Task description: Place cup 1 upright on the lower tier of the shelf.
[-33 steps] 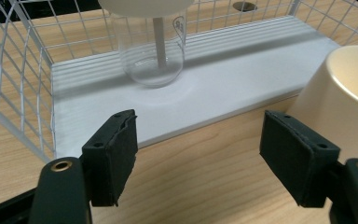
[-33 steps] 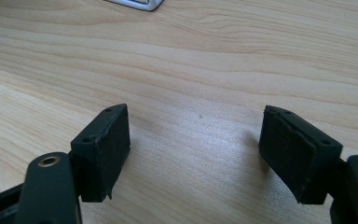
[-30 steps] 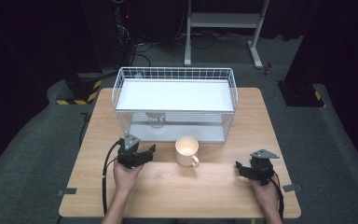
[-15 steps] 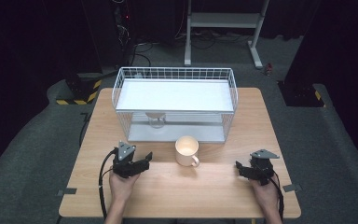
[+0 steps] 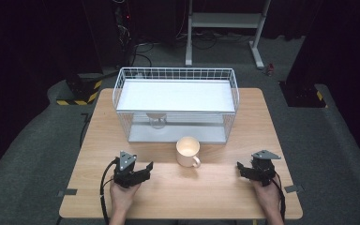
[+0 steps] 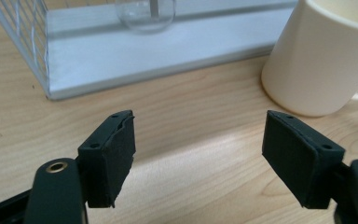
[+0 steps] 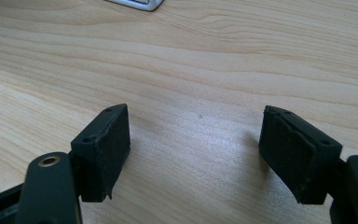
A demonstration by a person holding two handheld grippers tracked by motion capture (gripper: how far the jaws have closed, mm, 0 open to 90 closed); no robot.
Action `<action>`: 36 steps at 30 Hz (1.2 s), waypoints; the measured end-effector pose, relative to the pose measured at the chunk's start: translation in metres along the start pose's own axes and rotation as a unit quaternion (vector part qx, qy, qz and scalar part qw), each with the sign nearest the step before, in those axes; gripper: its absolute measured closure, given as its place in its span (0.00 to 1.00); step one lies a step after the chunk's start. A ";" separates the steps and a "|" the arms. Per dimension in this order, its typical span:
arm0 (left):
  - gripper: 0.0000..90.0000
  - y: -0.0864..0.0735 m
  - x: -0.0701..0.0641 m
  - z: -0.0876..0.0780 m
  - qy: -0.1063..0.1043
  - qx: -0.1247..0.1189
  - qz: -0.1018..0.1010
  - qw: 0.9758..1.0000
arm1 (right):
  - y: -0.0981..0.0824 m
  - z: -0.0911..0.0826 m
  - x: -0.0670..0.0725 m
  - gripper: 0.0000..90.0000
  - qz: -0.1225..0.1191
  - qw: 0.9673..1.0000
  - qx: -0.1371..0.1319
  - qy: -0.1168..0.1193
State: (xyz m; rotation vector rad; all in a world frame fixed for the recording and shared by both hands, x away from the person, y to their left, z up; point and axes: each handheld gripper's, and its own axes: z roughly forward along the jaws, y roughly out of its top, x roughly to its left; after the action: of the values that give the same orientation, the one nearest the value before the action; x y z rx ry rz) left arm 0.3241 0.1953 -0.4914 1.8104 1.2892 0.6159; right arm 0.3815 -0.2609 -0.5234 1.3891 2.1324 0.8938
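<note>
The mug (image 5: 188,151) stood upright on the table (image 5: 215,197), just in front of the wire basket (image 5: 176,105), its handle turned toward the person and a little to the right. Nothing touched it. In the left gripper view the mug (image 6: 324,56) sat ahead and to the right of the jaws, off their centre line, with bare wood between the pads.

The left gripper (image 5: 138,172) lay low over the table to the left of the mug, near it but apart, held in the person's left hand (image 5: 122,194). Its jaws had just been opening and stood spread with nothing between them. The right gripper (image 5: 244,169) rested to the right of the mug, farther off, jaws also spread over bare wood (image 7: 196,112).

The likeliest trouble, as I judged it, was a push rather than a grip: with the mug off to one side of the left jaws, a straight advance would bring one pad against the wall and shove or tip the mug toward the basket. The spread also looked narrow against the mug's body (though I could not be sure from these angles), so the pads might butt the sides. A glass (image 5: 157,121) stood inside the basket close behind, and a knocked mug could rattle the wire against it.
</note>
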 end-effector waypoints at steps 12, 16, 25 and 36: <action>0.29 -0.020 -0.003 0.020 0.020 0.036 0.004 0.999 | 0.000 0.000 0.000 0.27 0.000 1.000 0.000 0.002; 0.29 -0.024 -0.005 0.027 0.032 0.065 0.020 0.997 | 0.000 0.000 0.000 0.27 0.000 1.000 0.000 -0.001; 0.28 -0.026 -0.001 0.028 0.038 0.069 0.019 0.997 | -0.001 -0.002 0.000 0.25 -0.004 1.000 0.002 0.007; 0.27 -0.026 0.001 0.028 0.038 0.069 0.018 0.997 | -0.004 -0.008 0.014 0.21 -0.018 0.998 -0.013 0.052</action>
State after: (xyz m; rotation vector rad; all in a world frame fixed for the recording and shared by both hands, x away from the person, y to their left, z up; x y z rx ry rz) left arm 0.3321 0.1909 -0.5284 1.9423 1.3809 0.6343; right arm 0.3683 -0.2511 -0.5207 1.3132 2.2065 0.9973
